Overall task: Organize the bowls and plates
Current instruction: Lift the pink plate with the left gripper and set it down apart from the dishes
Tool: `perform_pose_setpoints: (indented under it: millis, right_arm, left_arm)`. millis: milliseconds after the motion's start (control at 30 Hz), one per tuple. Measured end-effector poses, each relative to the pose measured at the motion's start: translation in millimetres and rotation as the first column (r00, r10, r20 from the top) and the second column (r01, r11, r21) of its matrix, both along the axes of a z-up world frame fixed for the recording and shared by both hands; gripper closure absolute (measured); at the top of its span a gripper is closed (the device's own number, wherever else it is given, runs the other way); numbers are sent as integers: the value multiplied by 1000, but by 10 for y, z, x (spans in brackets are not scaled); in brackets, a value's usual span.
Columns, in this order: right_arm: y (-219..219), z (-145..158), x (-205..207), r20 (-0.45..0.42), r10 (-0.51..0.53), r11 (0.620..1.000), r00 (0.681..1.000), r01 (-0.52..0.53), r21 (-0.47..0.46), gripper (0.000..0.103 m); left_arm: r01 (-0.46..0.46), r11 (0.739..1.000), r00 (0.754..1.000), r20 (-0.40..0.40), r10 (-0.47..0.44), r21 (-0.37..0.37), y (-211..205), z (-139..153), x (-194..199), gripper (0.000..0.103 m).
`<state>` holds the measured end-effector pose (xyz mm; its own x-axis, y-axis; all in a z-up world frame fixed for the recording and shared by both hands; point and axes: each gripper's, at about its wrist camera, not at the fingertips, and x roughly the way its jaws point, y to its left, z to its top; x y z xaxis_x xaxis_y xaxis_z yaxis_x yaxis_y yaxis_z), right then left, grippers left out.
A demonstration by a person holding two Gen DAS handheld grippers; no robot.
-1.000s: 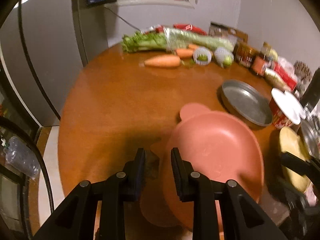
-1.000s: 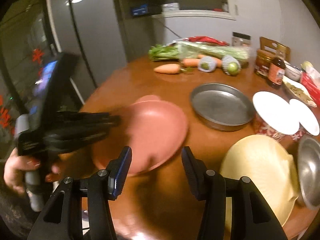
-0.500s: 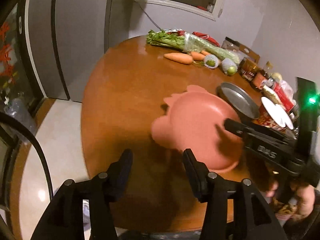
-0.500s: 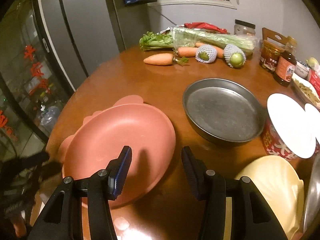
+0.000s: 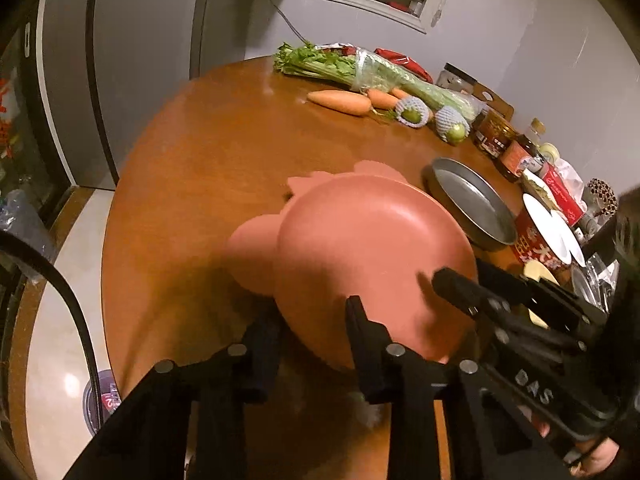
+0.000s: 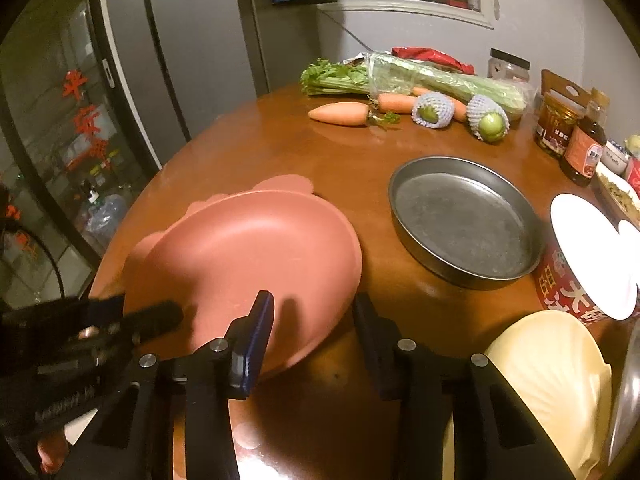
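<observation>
Pink plate [image 6: 248, 256], lying near the table [image 5: 208, 168] edge beside the metal pan [image 6: 464, 216], is straddled at its near rim by both grippers, left gripper [image 5: 310, 344] and right gripper [image 6: 314, 336], jaws wide and empty, seemingly for a two-sided lift.

Open brown surface [image 6: 280, 152] to the left of and beyond the pink plate [image 6: 248, 264], clear up to the carrots [image 6: 340, 114] and celery [image 6: 420, 76] at the far edge. To the right, little passage: metal pan [image 6: 464, 220] just beside the plate, then red tub [image 6: 576, 280], yellow dish [image 6: 552, 380] and jars [image 6: 560, 126] crowding the rim. Near side of the plate hemmed in by the fingers [image 6: 256, 336] of both grippers.
</observation>
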<state>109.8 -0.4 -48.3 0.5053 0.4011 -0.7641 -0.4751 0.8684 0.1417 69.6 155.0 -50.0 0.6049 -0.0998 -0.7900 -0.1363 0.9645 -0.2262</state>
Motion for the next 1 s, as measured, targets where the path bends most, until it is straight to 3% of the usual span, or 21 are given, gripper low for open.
perform_pose_setpoints:
  millis: [467,767,1000]
  right_arm:
    - [129,-4,54,11,1,1000,1000,-1,3,60]
    - [84,-15,143,-21,-15,1000,1000,16,22,60]
    - [43,15,127,-35,-26,999,999,27,37,59]
  left_arm:
    - [13,996,1000,-13,-11,85,115,-9,395,74]
    - [30,995,1000,6,-31,94,71,20,411,74]
    - [9,991,1000,28,-13,133,59,80,347,63]
